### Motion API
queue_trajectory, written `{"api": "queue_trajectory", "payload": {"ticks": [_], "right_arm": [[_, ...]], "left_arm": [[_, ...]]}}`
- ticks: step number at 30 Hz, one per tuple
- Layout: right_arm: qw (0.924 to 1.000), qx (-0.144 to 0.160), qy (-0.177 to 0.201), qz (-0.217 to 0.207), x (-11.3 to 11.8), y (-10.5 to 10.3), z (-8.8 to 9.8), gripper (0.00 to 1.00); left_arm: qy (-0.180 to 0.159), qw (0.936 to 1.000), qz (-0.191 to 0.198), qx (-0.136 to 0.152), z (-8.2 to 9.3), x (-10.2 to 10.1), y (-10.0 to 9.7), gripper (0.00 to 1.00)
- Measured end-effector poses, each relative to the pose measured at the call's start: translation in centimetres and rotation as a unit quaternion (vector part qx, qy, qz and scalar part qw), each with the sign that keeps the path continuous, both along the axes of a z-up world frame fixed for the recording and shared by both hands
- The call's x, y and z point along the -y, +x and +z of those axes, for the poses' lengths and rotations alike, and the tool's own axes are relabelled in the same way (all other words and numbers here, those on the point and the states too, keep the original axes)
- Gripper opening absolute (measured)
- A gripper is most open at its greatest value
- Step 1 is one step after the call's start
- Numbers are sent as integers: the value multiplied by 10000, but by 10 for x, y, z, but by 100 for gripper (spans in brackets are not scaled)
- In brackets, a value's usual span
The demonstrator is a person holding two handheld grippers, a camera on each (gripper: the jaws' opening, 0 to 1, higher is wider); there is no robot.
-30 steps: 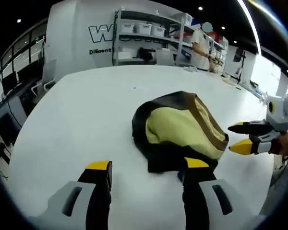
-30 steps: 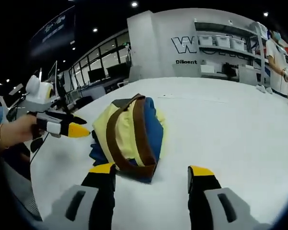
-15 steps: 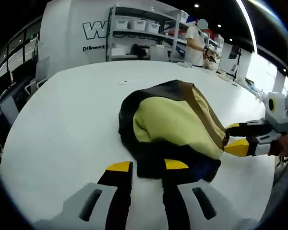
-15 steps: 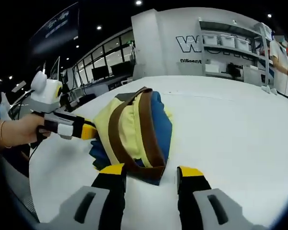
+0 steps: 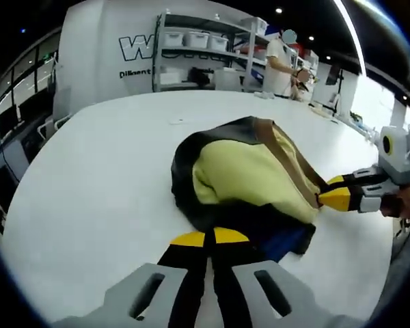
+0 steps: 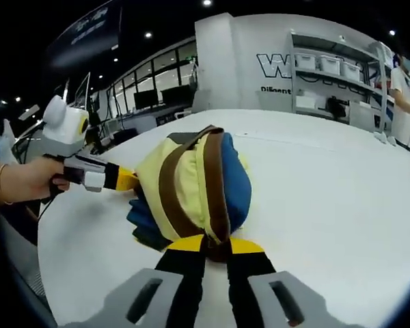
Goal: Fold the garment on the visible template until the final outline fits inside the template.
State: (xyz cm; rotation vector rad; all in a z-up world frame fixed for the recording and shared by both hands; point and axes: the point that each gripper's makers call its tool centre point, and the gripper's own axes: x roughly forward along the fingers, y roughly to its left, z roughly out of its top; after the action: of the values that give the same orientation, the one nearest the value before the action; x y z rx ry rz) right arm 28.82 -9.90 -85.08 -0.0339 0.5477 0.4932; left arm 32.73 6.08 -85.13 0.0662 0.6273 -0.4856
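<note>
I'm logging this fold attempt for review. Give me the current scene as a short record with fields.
surface: white table
garment: yellow, blue and black with a brown band, bunched in a heap
template: none can be made out on the table
left gripper: jaws closed on the garment's dark near edge
right gripper: jaws closed on the brown band at the garment's near edge
background: shelving with bins, person standing beside it

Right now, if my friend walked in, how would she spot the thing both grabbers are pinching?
Look at the big white table. The one soft lump on it is the garment: pale yellow, with a brown band and dark blue edges.
</note>
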Motion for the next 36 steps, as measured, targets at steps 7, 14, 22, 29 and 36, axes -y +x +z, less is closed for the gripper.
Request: {"api": "queue_trajectory", "payload": {"ticks": [7,14,22,29,36], "right_arm": [[9996,212,-61,-188,14,5,18,0],[9983,474,-72,-317,32,21,42,0],[9955,760,-355,-437,50,46,64,0],[9945,701,-497,-599,67,68,70,0],[9948,539,-622,-607,68,85,63,0]], "left_arm": [[42,9999,58,154,14,-13,0,1],[176,9991,231,317,27,-35,0,1],[297,9980,316,470,41,-50,1,1],[686,9949,407,622,47,-79,3,2],[666,9944,608,546,45,-102,7,2]]}}
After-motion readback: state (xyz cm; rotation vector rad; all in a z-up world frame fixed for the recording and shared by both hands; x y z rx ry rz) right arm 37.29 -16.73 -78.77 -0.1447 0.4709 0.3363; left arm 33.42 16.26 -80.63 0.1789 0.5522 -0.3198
